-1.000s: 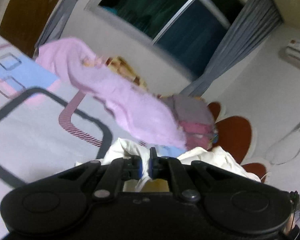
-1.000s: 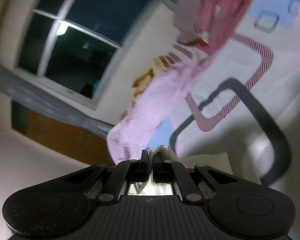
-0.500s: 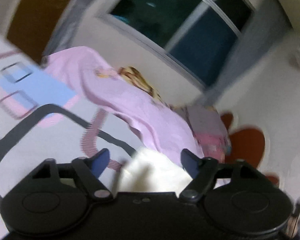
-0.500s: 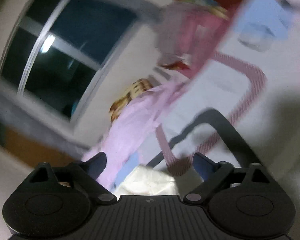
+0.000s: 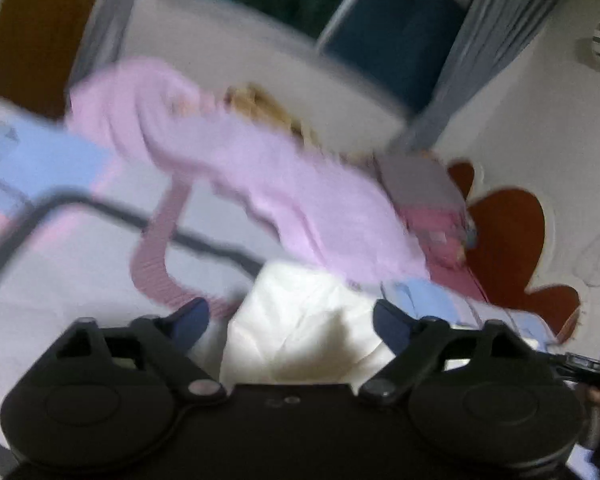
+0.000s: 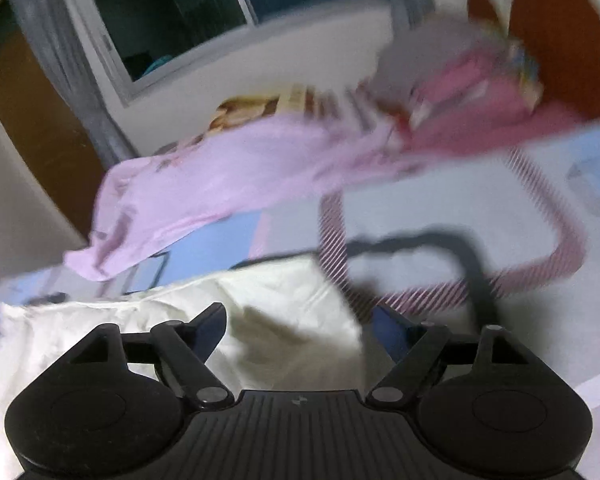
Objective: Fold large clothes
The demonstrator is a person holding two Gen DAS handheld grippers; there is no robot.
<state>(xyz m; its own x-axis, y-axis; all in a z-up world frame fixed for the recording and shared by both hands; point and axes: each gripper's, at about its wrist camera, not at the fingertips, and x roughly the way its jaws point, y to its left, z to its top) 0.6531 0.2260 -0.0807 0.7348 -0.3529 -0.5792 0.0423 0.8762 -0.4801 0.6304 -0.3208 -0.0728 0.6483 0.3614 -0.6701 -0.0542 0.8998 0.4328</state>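
We look across the bed with its white sheet printed in grey, pink and blue loops (image 5: 80,264), where the cream-white soft cloth garment (image 6: 260,312) lies spread, with a long lilac-pink cloth (image 6: 228,176) heaped beyond it at twelve o'clock. In the right wrist view the cream garment stretches from the nine o'clock edge across to a squarish corner near the middle, so its long axis looks to run nine to three. That corner sits directly under and between the fingers of the right hand-held gripper (image 6: 298,326), whose jaws are opening and clear of the fabric. In the left view the cloth likewise lies between the spread fingers of the left hand-held gripper (image 5: 290,322), also opening, released. We judge both equally near.
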